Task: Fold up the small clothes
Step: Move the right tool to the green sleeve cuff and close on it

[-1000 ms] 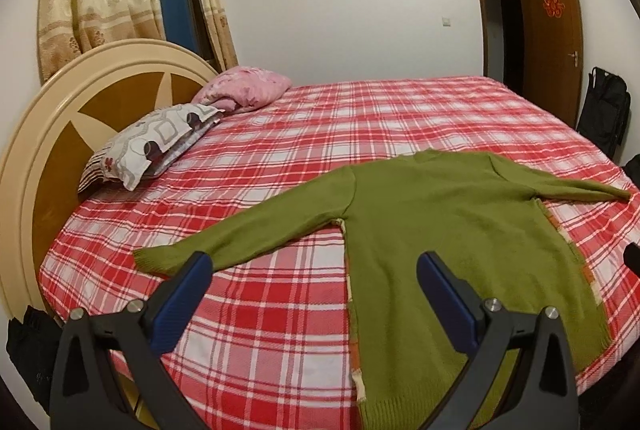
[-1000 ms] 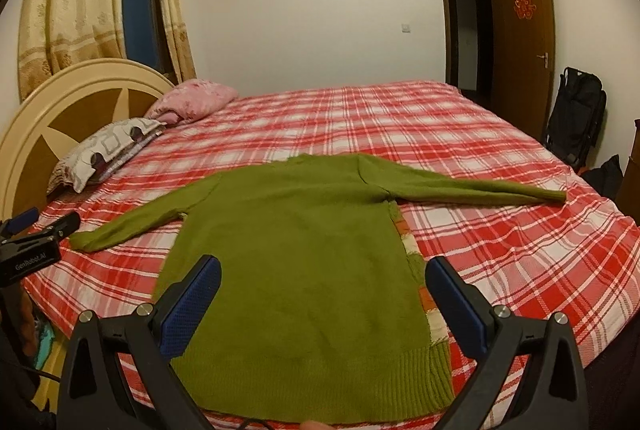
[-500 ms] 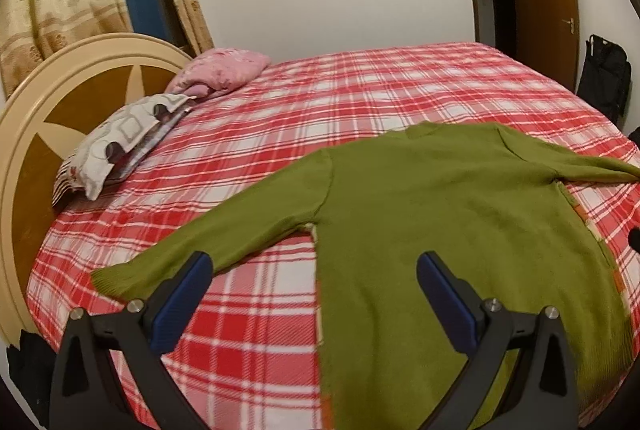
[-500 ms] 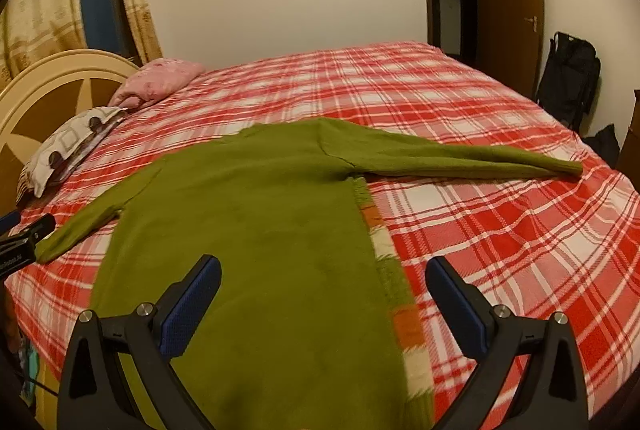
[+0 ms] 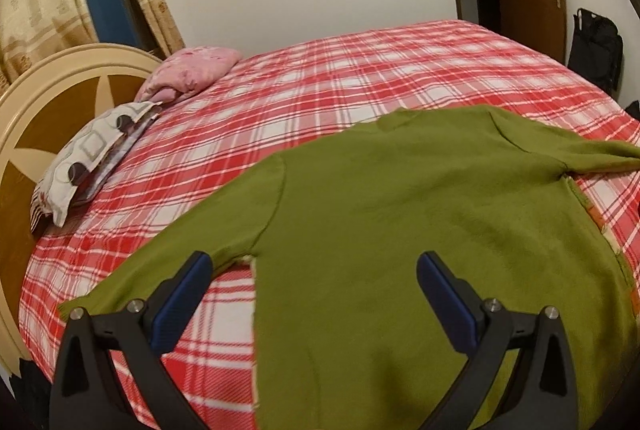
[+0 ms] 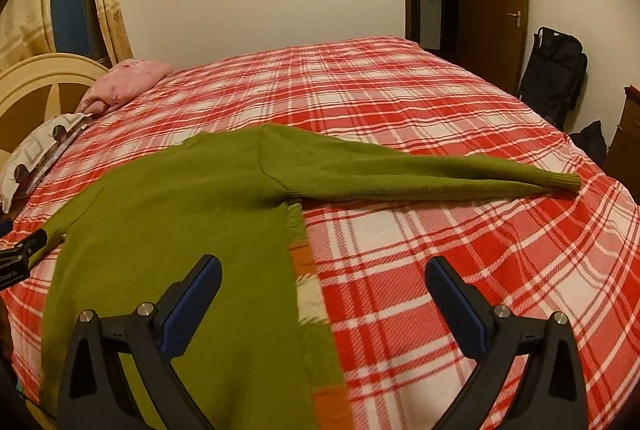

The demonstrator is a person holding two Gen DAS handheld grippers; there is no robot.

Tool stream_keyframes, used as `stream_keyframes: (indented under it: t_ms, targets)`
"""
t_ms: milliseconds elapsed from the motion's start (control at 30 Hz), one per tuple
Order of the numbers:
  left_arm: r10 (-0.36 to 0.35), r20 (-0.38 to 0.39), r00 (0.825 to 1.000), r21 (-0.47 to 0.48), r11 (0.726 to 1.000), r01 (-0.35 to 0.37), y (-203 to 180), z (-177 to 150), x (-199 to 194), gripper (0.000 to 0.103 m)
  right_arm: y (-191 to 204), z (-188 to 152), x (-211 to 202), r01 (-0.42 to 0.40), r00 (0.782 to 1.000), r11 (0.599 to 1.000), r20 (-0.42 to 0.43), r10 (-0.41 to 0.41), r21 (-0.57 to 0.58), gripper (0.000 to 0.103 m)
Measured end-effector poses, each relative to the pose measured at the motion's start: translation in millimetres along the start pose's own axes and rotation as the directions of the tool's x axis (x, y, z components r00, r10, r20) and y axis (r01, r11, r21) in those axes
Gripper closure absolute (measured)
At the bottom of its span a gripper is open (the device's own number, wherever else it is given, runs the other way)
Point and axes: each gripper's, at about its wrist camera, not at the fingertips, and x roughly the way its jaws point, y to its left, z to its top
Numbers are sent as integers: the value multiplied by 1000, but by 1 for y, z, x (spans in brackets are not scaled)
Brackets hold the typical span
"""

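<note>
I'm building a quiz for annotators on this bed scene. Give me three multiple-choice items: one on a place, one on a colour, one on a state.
1. Where do the pillows lie?
A. by the headboard
B. on the sweater
C. on the floor

2. What colour is the sweater's main knit?
A. blue
B. olive green
C. white

3. How are the sleeves?
A. folded over the body
B. rolled up
C. spread out to both sides

Key: 1 A, the pink pillow and patterned pillow sit next to the headboard. 2 B, the sweater is olive green. 3 C, one sleeve stretches out flat on the plaid bedspread, the other sleeve points the opposite way.
</note>
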Motion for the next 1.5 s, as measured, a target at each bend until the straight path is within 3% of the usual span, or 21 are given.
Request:
stream_keyframes:
  t_ms: [100, 467, 667, 800, 1133, 1300, 1333, 1500]
  targets:
    - [-12, -1, 1000, 11, 1000, 12, -9, 6, 9, 0, -4, 0, 10, 11, 1000, 1000, -3, -11, 0, 1]
    - [-11, -9, 1000, 45, 999, 12, -34, 18, 36, 0, -31, 8, 35, 68, 998, 998, -19, -67, 17, 18]
    - [-23, -29, 999, 48, 999, 25, -41, 19, 50, 0, -64, 17, 49, 121, 992, 988, -29, -119, 91, 23]
    - [-20, -30, 999, 52, 998, 22, -41, 18, 58, 0, -101, 23, 61, 106, 993, 971, -79, -91, 213, 40]
    - [-14, -73, 997, 28, 999, 16, -36, 7, 83, 0, -191, 30, 65, 140, 989, 875, -98, -106, 463, 44]
    - [-13, -94, 996, 23, 1000, 15, -34, 2, 91, 0, -237, 29, 76, 175, 984, 780, -126, -123, 601, 45]
    - [-12, -96, 995, 24, 1000, 14, -34, 1, 92, 0, -246, 29, 80, 172, 985, 759, -127, -119, 628, 50]
    - [-10, -108, 994, 28, 1000, 13, -36, -3, 96, 0, -270, 40, 93, 216, 976, 728, -127, -176, 651, 57]
